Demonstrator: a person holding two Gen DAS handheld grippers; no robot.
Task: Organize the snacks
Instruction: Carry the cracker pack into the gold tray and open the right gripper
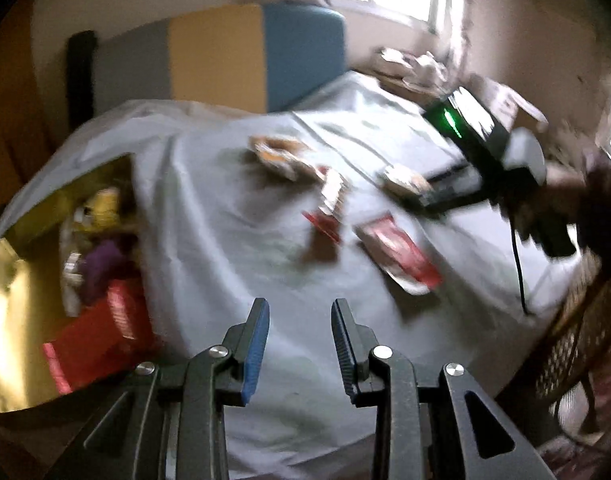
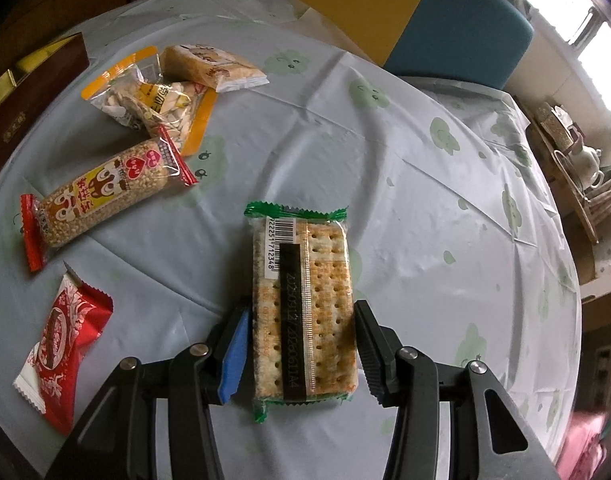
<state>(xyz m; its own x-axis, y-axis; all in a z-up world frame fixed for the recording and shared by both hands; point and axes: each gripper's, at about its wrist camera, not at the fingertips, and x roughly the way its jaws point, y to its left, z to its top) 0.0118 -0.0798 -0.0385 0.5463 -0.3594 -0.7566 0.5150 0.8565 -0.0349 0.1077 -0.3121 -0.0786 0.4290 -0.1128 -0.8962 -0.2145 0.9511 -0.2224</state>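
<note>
A: Between the right gripper (image 2: 301, 350) jaws lies the cracker packet (image 2: 303, 300), flat on the tablecloth (image 2: 425, 200), seam side up. The pads sit at its long edges, one just shadowed; I read that as a grip, lightly hedged.

B: Risk?

A: Thin film, brittle crackers. Squeezed across the width, the stack could buckle or the wrapper slide out when lifted. Only the near half is caught, so the far end may droop.

B: Left side?

A: The left gripper (image 1: 301, 344) is narrow, nothing between its fingers, over bare cloth beside the gold-lined box (image 1: 13, 288). That view is smeared; swinging fast near the box rim, it could clip it.

B: Count, loose on the cloth?

A: Right view: one cracker packet, one puffed-grain bar (image 2: 105, 200) with red ends, one red-and-white packet (image 2: 61, 344), one orange-edged seed bag (image 2: 153, 100), one tan packet (image 2: 213, 66) behind it. Five.

B: In the box?

A: One red pack (image 1: 97, 340), something purple, something yellow. Too blurred to count properly.
</note>
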